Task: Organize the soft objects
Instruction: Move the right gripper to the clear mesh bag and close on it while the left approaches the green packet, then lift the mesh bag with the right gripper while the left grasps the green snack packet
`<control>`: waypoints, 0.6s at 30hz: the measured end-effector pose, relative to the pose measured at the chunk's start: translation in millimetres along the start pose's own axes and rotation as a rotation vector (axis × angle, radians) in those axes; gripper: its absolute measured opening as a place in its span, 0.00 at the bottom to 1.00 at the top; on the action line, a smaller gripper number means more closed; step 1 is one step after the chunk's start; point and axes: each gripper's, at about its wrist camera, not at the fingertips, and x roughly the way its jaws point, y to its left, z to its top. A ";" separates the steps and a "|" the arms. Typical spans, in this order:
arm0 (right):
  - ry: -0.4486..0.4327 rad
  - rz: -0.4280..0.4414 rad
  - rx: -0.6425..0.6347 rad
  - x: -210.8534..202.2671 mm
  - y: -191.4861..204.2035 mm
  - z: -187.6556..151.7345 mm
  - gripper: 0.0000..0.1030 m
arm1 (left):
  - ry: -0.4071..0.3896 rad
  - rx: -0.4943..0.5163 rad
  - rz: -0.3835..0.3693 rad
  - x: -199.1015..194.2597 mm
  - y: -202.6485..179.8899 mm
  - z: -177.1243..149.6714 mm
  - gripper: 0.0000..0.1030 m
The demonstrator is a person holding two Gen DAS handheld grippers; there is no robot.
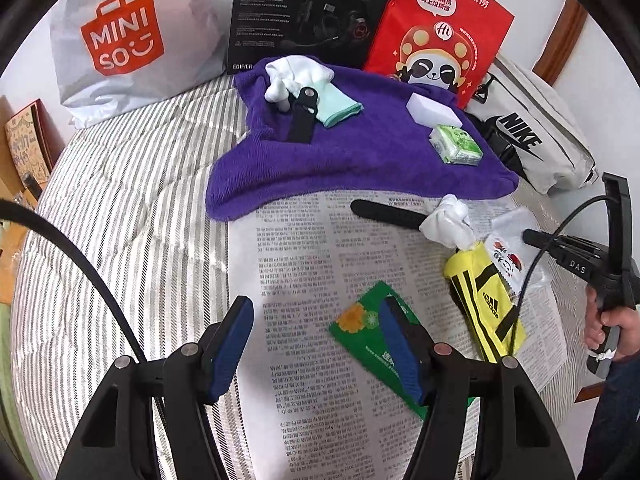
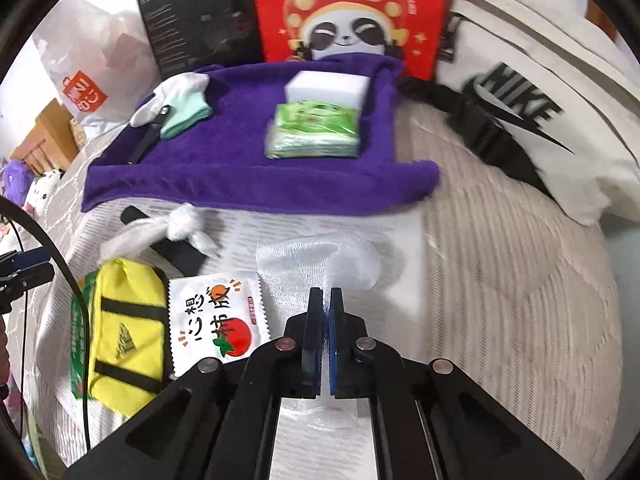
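A purple towel [image 1: 360, 164] [image 2: 240, 176] lies on the bed and bears a white sock with a mint cuff [image 1: 308, 80], a white sponge [image 1: 434, 110] and a green tissue pack [image 2: 312, 132]. On the newspaper [image 1: 320, 264] lie a knotted white cloth [image 1: 448, 220], a yellow Adidas pouch [image 2: 124, 328], a tomato-print packet [image 2: 216, 320] and a green packet [image 1: 360, 328]. My left gripper [image 1: 316, 308] hangs open above the newspaper, its right finger over the green packet. My right gripper [image 2: 325, 296] is shut on a thin translucent plastic bag [image 2: 320, 256].
Along the back stand a white Miniso bag [image 1: 120, 40], a black box [image 1: 312, 12] and a red panda bag [image 1: 440, 32]. A white Nike bag [image 2: 540, 112] with black straps lies at the right. Black bands lie on the towel and newspaper. A hand [image 1: 600, 328] holds the right gripper.
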 end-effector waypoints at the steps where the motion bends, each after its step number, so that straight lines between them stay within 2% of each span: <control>1: 0.007 -0.007 0.003 1.3 -3.9 -0.8 0.02 | 0.002 -0.002 -0.002 0.8 0.4 -1.1 0.61; 4: 0.047 -0.001 0.033 7.0 -13.3 -4.6 0.09 | 0.014 -0.007 -0.005 4.7 0.2 -4.2 0.61; 5: 0.048 0.005 0.041 7.6 -14.8 -6.1 0.15 | 0.017 -0.007 -0.006 5.7 -0.2 -4.9 0.61; 6: 0.046 0.012 0.051 8.1 -15.9 -7.5 0.31 | 0.019 -0.006 -0.007 6.5 -1.0 -5.4 0.61; 8: 0.040 0.016 0.063 10.7 -15.7 -8.7 0.53 | 0.025 -0.002 -0.007 7.9 -3.9 -6.3 0.61; 10: 0.026 0.001 0.059 15.2 -11.1 -8.8 0.49 | 0.030 0.006 -0.009 8.7 -6.6 -7.5 0.61; 12: -0.001 -0.038 0.015 15.1 -2.4 -7.0 0.05 | 0.036 0.015 -0.004 9.3 -8.9 -8.5 0.61; 18: 0.000 0.015 0.023 5.7 0.5 -4.2 0.02 | 0.043 0.018 0.002 8.6 -8.9 -12.1 0.61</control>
